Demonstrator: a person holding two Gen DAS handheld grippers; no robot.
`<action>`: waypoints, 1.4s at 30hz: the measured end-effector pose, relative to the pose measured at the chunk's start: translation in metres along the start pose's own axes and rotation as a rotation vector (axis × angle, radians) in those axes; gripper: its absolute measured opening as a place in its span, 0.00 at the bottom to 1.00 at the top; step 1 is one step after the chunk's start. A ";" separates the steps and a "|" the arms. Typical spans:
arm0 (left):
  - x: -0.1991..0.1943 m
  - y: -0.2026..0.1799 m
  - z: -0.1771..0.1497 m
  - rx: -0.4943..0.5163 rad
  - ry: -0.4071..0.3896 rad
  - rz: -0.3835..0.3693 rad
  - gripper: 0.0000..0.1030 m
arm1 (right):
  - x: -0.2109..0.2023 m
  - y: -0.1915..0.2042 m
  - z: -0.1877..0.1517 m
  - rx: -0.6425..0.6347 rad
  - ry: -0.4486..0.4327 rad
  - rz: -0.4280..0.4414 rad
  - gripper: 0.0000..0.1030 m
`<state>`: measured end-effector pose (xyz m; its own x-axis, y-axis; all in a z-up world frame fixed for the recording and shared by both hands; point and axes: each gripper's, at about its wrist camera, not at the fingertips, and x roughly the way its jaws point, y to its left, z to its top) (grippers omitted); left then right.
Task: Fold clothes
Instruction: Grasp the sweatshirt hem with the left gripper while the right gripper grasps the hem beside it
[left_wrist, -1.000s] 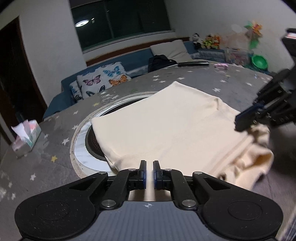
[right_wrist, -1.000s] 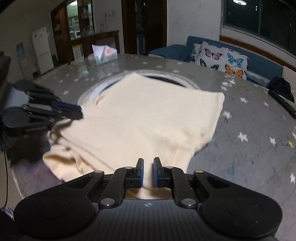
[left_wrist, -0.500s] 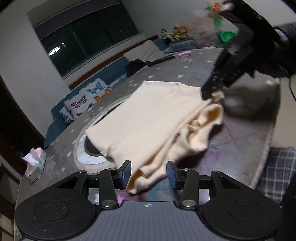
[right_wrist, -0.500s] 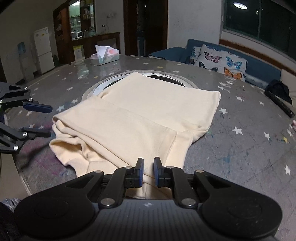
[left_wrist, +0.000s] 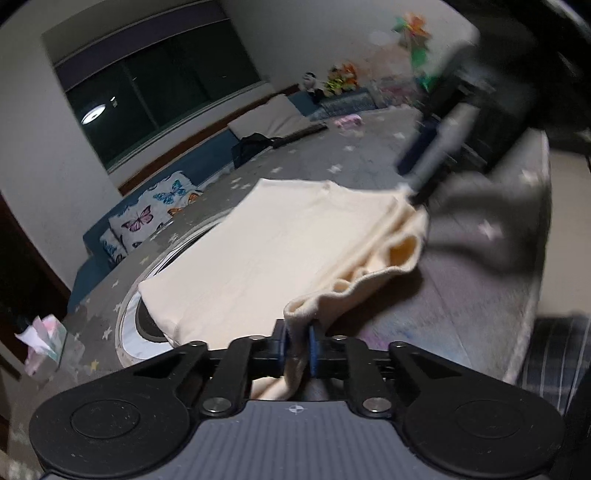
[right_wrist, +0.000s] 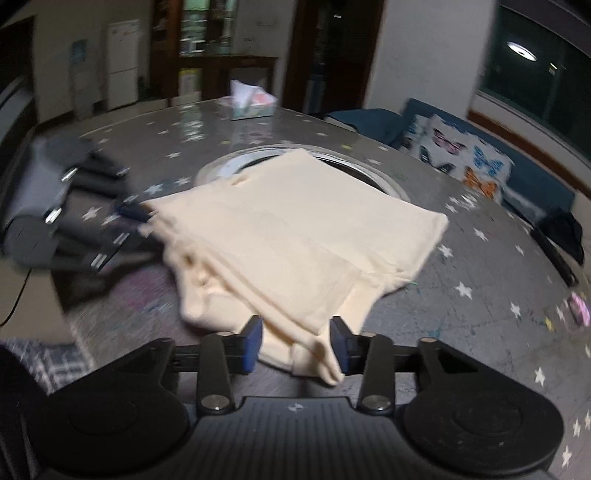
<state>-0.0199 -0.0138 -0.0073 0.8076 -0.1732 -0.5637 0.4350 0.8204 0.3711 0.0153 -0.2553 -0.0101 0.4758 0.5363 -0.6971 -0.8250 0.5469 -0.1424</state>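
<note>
A cream garment (left_wrist: 280, 236) lies folded on the grey star-print table (left_wrist: 461, 295), partly over a round inset. Its near edge is bunched and rumpled. My left gripper (left_wrist: 296, 343) is shut on a lifted corner of that bunched edge. In the right wrist view the same garment (right_wrist: 295, 229) stretches away from my right gripper (right_wrist: 296, 343), which is open with a fold of the cloth's near edge lying between its fingers. Each gripper shows blurred in the other's view: the right gripper (left_wrist: 413, 184) at the cloth's far corner, the left gripper (right_wrist: 133, 212) at its left corner.
A tissue box (right_wrist: 251, 101) stands at the far side of the table (right_wrist: 461, 314). A black bag (right_wrist: 561, 236) and a small pink object (right_wrist: 580, 312) lie near the right rim. The round inset (left_wrist: 129, 332) shows beside the cloth. A sofa with butterfly cushions (left_wrist: 147, 218) lies beyond.
The left gripper, open half a second ago, has shut on the garment's bunched corner. The right gripper, shut before, now stands open around the cloth's edge. Both views have swung.
</note>
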 end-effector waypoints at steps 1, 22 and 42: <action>0.001 0.006 0.004 -0.028 -0.001 -0.005 0.09 | 0.002 0.003 0.000 -0.026 -0.006 0.002 0.48; 0.000 0.024 0.001 -0.075 0.018 -0.014 0.34 | 0.037 -0.016 0.018 -0.015 -0.028 0.054 0.11; -0.039 0.022 -0.013 -0.017 0.008 0.015 0.10 | -0.002 -0.006 0.022 0.067 -0.100 0.030 0.08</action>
<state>-0.0476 0.0180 0.0130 0.8108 -0.1570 -0.5639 0.4163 0.8319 0.3670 0.0260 -0.2451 0.0073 0.4819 0.6126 -0.6265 -0.8189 0.5693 -0.0732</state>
